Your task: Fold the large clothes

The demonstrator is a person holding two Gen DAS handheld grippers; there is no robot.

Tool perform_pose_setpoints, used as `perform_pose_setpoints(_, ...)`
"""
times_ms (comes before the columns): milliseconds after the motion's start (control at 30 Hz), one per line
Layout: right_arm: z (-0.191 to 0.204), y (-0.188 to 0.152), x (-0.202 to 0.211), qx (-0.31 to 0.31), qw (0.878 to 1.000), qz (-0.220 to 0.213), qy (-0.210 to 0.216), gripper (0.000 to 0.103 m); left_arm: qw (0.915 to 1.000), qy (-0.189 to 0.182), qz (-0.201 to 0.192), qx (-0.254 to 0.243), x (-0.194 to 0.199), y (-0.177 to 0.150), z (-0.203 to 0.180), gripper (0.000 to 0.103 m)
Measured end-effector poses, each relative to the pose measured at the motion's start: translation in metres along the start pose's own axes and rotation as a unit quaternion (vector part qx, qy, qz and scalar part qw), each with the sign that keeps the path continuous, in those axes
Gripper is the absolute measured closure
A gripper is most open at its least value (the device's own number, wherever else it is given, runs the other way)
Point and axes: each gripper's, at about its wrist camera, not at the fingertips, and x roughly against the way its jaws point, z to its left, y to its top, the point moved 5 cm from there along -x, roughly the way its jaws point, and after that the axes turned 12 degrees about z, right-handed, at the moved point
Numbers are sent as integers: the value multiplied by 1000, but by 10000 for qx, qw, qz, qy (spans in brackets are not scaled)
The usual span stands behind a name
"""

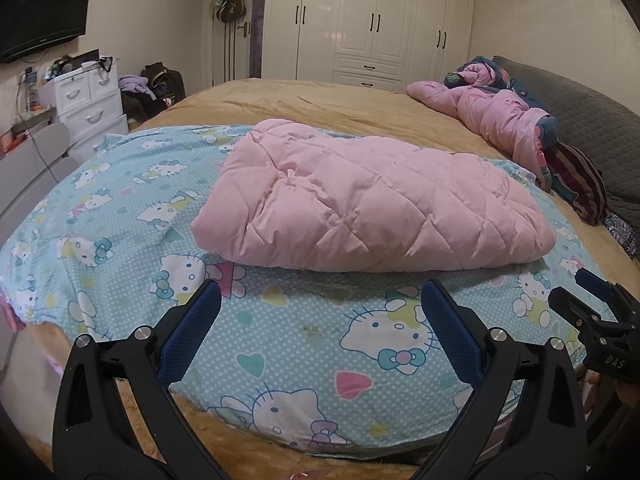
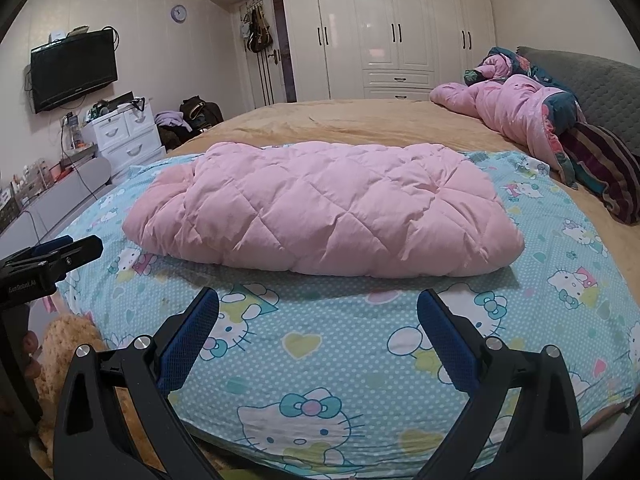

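Note:
A pink quilted padded garment [image 1: 372, 200] [image 2: 324, 212] lies folded into a thick bundle on a blue cartoon-cat sheet [image 1: 300, 340] [image 2: 332, 352] spread over the bed. My left gripper [image 1: 320, 292] hovers open above the sheet, just short of the bundle's near edge, with nothing between its blue pads. My right gripper [image 2: 318, 300] is also open and empty, at the same near edge. The right gripper [image 1: 592, 304] shows at the right edge of the left wrist view, and the left gripper [image 2: 52, 256] at the left edge of the right wrist view.
A rumpled pink and dark-blue duvet [image 1: 496, 108] [image 2: 520, 108] lies by the grey headboard [image 2: 592, 84], with a striped cushion [image 2: 608, 172] beside it. White drawers [image 2: 128, 136], a wall television [image 2: 74, 72] and a wardrobe [image 2: 400, 28] stand beyond the tan bed cover [image 1: 320, 100].

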Motion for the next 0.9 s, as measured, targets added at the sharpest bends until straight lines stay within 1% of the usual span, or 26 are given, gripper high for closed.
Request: perform_pose_setpoints(900, 0, -1, -1, 10, 10000, 34, 22, 4, 10000, 2, 5, 3, 0, 0, 1, 9)
